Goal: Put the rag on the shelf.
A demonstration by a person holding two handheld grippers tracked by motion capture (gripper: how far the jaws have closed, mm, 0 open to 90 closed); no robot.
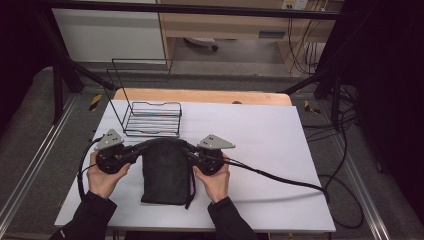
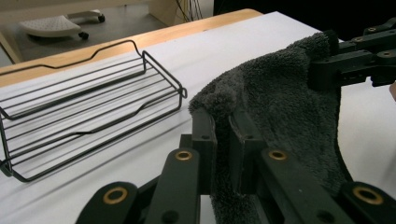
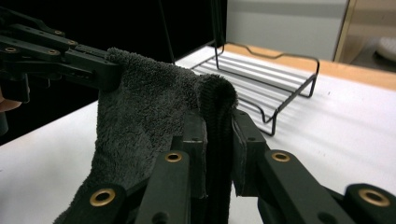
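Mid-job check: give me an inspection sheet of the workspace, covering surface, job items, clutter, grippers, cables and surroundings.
Surface: white table, wooden strip along its far edge.
Job's things: dark towel, far edge lifted at both corners, the rest draped down onto the table; black wire rack beyond it.
Clutter: nothing seen.
Grippers: left gripper shut on one towel corner; right gripper shut on the other.
Cables: black cable trails right off the table; another loops at the left.
Surroundings: dark frame posts, floor cables, cabinet behind.
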